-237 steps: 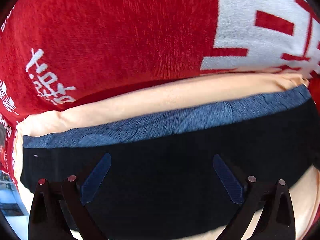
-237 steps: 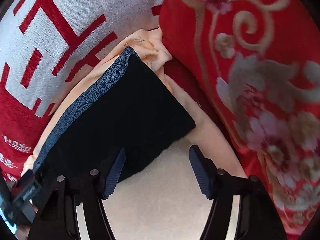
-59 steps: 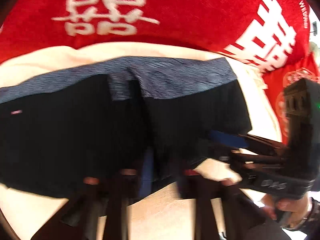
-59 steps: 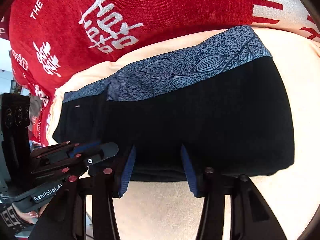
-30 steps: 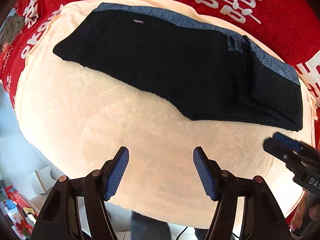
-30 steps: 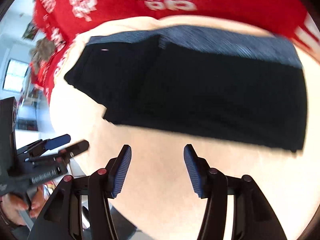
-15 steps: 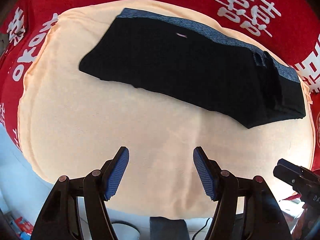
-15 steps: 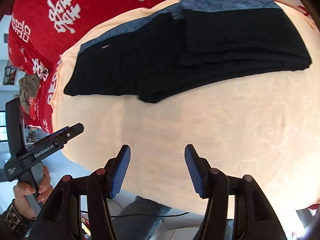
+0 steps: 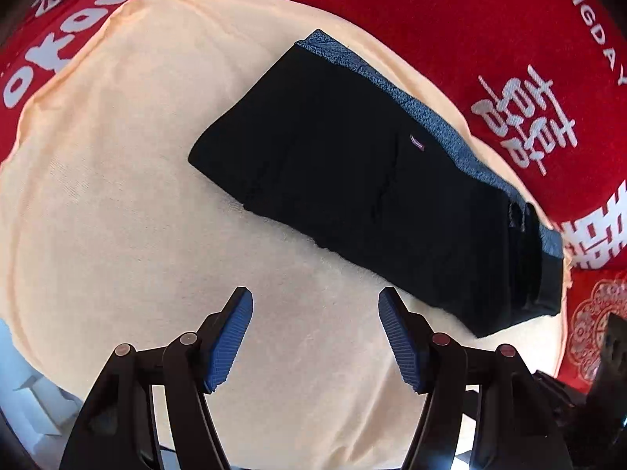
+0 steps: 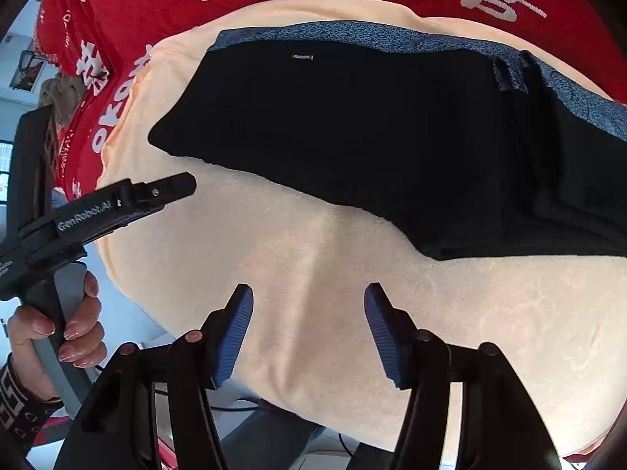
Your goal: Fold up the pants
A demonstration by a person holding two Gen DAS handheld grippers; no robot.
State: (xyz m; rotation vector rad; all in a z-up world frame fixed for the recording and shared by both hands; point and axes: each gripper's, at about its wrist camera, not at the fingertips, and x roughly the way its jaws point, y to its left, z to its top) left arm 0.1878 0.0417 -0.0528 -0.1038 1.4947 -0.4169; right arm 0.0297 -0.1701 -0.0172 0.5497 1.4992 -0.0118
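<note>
nearest each lens are the tongs themselves. the left gripper, black arms tipped with ribbed blue pads, stands apart with nothing between its pads, only bare cloth beneath. the right gripper, of the same build, is also apart and empty; its jaws have just been opening a little further, and no cloth lies between them.

under both is the pale peach terry towel, spread over the work surface. in the right wrist view the person's left hand grips the other tool's handle at the towel's near left edge.

farther out, well apart from both pairs of pads, lie the black pants with a blue-grey patterned waistband, folded into a long flat band on the towel. the band's long axis runs across in front of both grippers, the waistband on the far edge, a thicker stack of layers at the right end. from the left gripper the band lies ahead and to the right; from the right gripper, straight ahead and closer. the right hand looks the nearer to the stacked end, the left to the thin end, so another fold would probably bring end to end.

beyond is a red blanket with white lettering.
</note>
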